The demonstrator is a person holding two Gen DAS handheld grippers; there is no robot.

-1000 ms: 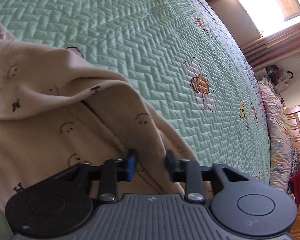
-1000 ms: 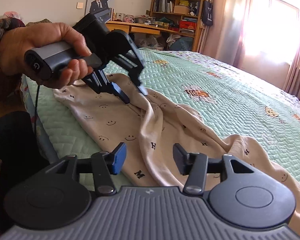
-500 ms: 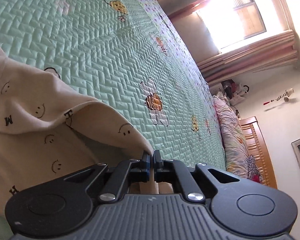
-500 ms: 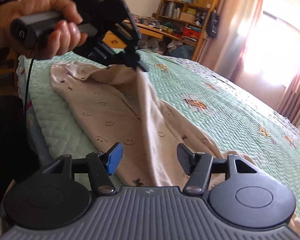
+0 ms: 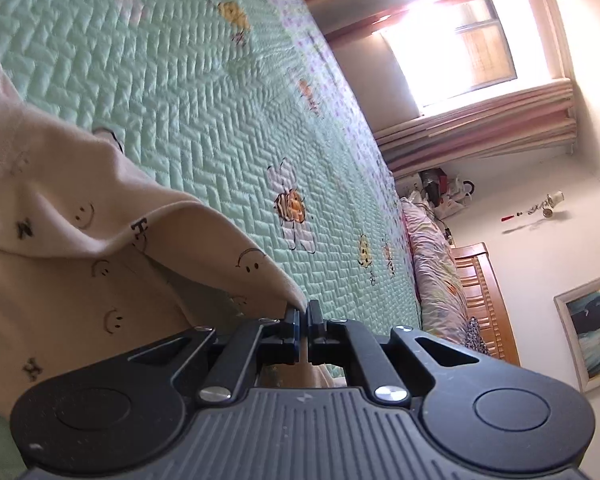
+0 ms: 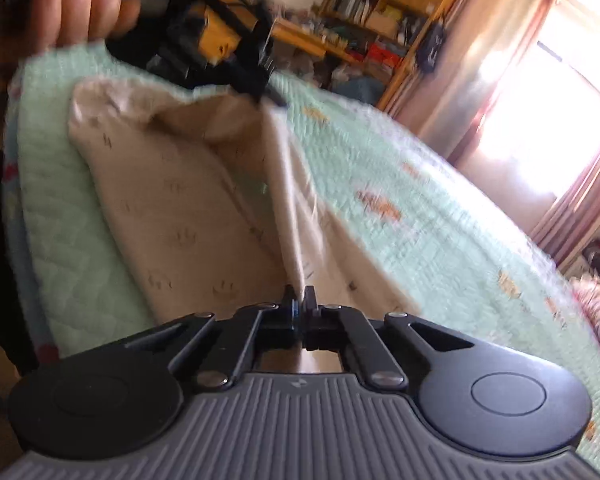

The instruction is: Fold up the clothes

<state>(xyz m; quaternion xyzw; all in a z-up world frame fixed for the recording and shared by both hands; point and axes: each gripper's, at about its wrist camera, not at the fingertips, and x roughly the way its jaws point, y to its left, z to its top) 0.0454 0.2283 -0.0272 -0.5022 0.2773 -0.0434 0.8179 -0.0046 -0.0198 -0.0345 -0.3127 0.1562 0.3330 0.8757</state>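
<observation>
The left gripper (image 5: 303, 312) is standing with its jaws pressed together on an edge of the beige garment (image 5: 52, 280), and the pinched cloth is rising clear of the layer beneath it. In the right wrist view this same gripper (image 6: 270, 98) is appearing blurred at the upper left, with the person's hand (image 6: 80, 4) wrapping its handle, and a fold of the garment is hanging down from its tip.

The right gripper (image 6: 300, 300) is likewise standing with its jaws together, clamping a narrow ridge of the beige garment (image 6: 188, 216). A taut ridge of cloth is running between the two grippers, while the remaining fabric is lying on the bed.

The garment is printed with small smiley faces and letters. It is lying near the edge of the bed, on the mint-green quilted bedspread (image 5: 188, 92), which is embroidered with bees and flowers. In the right wrist view the bedspread (image 6: 440, 240) is extending away toward the window (image 6: 548, 92) and the curtains (image 6: 576, 204).

A wooden bookshelf (image 6: 380, 16) is standing beyond the bed. A wooden headboard (image 5: 484, 304) and a framed picture (image 5: 592, 328) are showing in the left wrist view. The right wrist view is blurred throughout, so fine print details there cannot be told.
</observation>
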